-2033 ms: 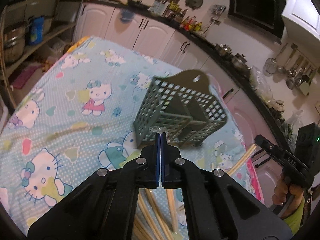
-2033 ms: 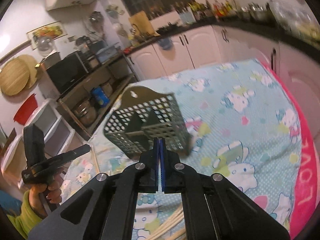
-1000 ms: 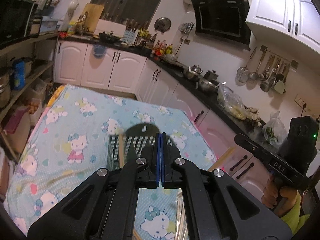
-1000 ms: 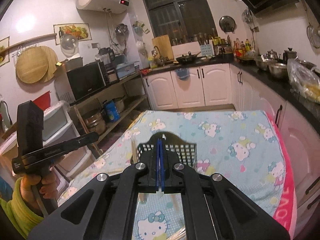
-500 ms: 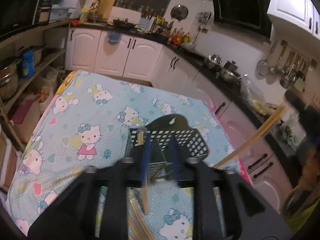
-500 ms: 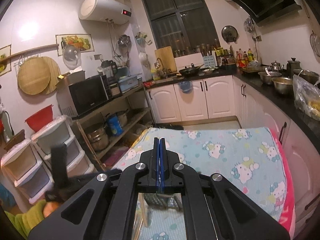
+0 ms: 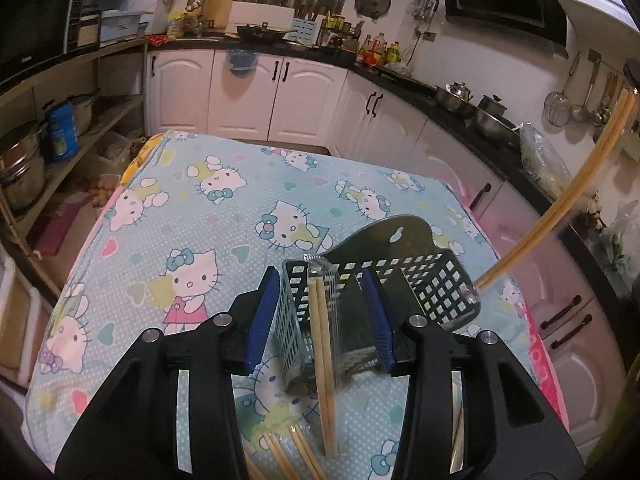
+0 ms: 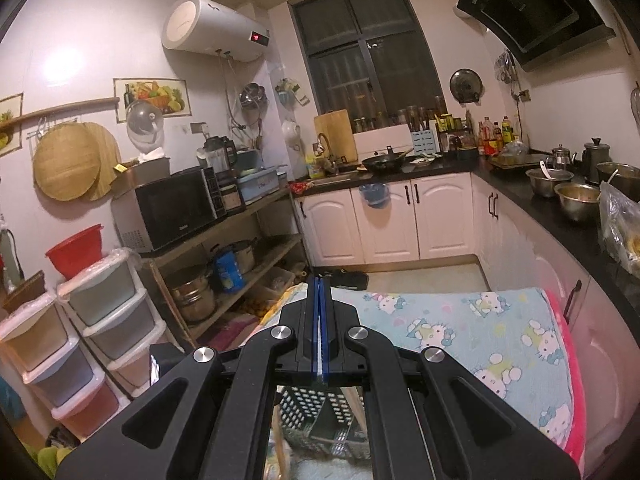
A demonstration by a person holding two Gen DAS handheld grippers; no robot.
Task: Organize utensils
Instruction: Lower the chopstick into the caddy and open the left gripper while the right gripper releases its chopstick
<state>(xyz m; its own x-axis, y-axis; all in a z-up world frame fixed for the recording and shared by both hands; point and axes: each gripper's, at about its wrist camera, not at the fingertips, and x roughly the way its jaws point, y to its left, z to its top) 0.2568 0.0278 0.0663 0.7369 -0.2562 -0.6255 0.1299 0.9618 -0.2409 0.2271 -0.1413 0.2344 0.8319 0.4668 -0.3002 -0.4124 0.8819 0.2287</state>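
Note:
A grey lattice utensil basket (image 7: 432,280) stands on the Hello Kitty tablecloth (image 7: 208,216). A wrapped pair of wooden chopsticks (image 7: 322,344) leans into its left compartment. My left gripper (image 7: 324,320) is open just above the basket, fingers either side of that pair, touching nothing. A second wrapped pair (image 7: 560,200) hangs in the air at the right, tip over the basket's right rim. My right gripper (image 8: 320,340) is shut, high above the basket (image 8: 316,412); it seems to hold that pair's thin wrapper, but its grip point is hidden.
More wooden chopsticks (image 7: 280,456) lie on the cloth near the front edge. White cabinets and a black counter with pots (image 7: 472,108) run behind and right of the table. Shelves with a microwave (image 8: 176,208) and stacked plastic drawers (image 8: 80,344) stand left.
My left gripper opened and let go of its chopstick pair, which now stands in the basket. My right gripper rose and tilted up, carrying the other pair over the basket's right side.

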